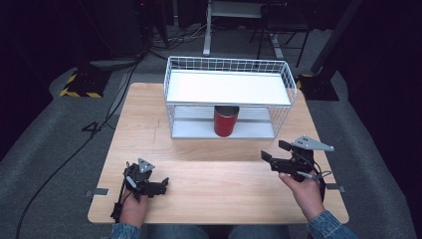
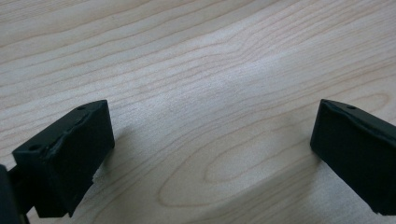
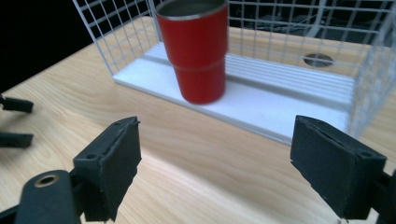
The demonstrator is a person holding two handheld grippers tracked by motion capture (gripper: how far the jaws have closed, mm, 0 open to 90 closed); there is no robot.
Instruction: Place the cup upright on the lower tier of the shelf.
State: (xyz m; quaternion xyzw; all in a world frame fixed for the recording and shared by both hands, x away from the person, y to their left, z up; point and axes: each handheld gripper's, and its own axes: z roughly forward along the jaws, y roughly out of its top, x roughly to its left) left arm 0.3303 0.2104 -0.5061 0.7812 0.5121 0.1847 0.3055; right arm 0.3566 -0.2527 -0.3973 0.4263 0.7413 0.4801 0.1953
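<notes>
Claws wide, both of them, nothing held. My right claw (image 1: 274,151) hovers at the lower right of the high view, lifted off the counter (image 1: 199,174) and angled up and left toward the wire rack (image 1: 229,94). I judge that's the working one: its jaws stand far apart, ready to take something broad.

And the broad thing is the red tumbler (image 3: 195,49). It stands upright on the rack's white lower shelf (image 3: 280,100), under the white upper shelf (image 1: 226,87), near the open front edge. That front side has no mesh across it, so the cup can be reached straight in from where I sit; the mesh walls close off the sides and back.

From the right claw's own camera, the tumbler sits in the upper middle of the frame, slightly left of the midline between my two jaws and well ahead of them. A stretch of bare wood and the shelf's front lip lie between us. No contact yet. To line up I'd judge a small shift leftward, then a push forward, keeping low enough to clear the upper shelf.

My left claw (image 1: 160,185) rests at the lower left of the high view, low over the counter, jaws spread. Its camera looks down on plain wood grain. It's parked well apart from the rack, out of the way, I'd say, leaving the reach to the right.
</notes>
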